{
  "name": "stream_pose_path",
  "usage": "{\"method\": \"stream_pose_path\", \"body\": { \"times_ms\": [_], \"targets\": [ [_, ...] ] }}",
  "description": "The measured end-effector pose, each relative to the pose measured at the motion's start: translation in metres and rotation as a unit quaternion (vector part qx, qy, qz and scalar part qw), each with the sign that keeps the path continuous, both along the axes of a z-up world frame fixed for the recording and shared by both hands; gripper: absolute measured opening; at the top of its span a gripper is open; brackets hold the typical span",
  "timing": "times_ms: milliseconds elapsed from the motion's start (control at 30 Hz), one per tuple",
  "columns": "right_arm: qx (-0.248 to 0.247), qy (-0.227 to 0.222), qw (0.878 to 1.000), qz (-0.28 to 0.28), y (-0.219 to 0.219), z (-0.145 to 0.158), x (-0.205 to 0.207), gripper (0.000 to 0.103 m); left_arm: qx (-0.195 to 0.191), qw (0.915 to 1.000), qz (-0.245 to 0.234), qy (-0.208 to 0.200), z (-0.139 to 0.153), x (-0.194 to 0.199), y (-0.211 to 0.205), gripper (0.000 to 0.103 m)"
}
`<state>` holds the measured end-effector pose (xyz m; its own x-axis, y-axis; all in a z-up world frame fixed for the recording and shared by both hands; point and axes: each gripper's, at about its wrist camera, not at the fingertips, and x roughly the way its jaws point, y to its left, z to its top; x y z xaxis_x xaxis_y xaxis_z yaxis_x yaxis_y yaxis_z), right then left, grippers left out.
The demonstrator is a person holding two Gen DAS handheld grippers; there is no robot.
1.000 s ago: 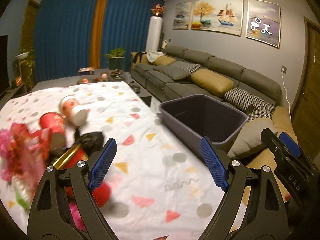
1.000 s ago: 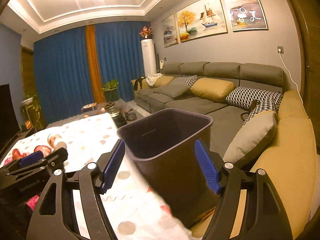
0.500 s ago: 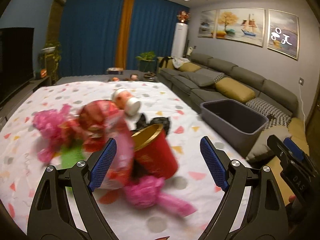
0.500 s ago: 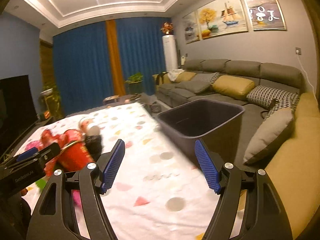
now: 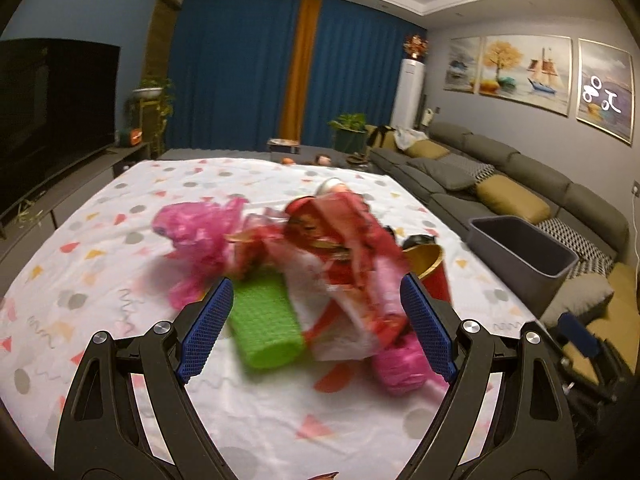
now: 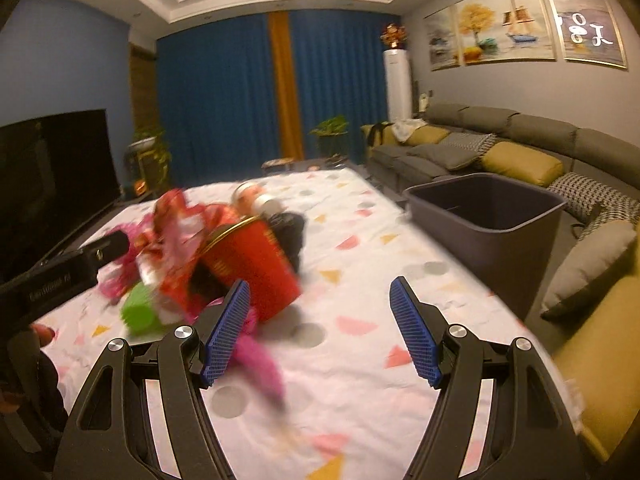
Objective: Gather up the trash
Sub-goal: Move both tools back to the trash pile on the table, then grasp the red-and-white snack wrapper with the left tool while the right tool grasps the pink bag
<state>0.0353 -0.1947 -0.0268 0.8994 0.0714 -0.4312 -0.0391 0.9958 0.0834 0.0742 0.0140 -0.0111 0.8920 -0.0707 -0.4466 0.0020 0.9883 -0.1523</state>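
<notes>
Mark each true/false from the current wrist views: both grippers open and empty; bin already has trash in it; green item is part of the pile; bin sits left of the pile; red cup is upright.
1. Both grippers are open and hold nothing. True: the left gripper and the right gripper have their jaws apart with nothing clamped.
2. The bin has trash in it. False: the visible part of the grey bin looks empty.
3. A green item lies in the trash pile. True: the green item lies at its near edge.
4. The bin is left of the pile. False: it is to the right.
5. The red cup stands upright. False: the red cup is tipped over.
</notes>
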Motion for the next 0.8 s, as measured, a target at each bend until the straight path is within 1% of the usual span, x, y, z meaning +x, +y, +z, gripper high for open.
{"method": "stream_pose_path", "body": {
  "times_ms": [167,300,367,633,800],
  "targets": [
    [-0.006,0.021,0.999,0.032,0.025,-0.014,0.005,0.071,-0.002,0.9999,0.013,-0.001,-0.005,-0.006,0.017,0.084],
    [-0.007,0.032,0.998,0.050,0.039,-0.018,0.010,0.070,-0.005,0.9998,0.018,0.001,-0.007,-0.007,0.023,0.084],
    [-0.012,0.037,0.998,0.056,0.046,-0.020,0.014,0.068,-0.005,0.9998,0.019,-0.001,-0.007,-0.006,0.026,0.084],
    [-0.017,0.057,0.996,0.065,0.056,-0.026,0.026,0.064,-0.008,0.9997,0.022,0.000,-0.009,-0.005,0.031,0.084],
    [-0.018,0.067,0.995,0.070,0.060,-0.030,0.033,0.057,-0.007,0.9997,0.021,0.000,-0.010,-0.002,0.033,0.084]
  ]
}}
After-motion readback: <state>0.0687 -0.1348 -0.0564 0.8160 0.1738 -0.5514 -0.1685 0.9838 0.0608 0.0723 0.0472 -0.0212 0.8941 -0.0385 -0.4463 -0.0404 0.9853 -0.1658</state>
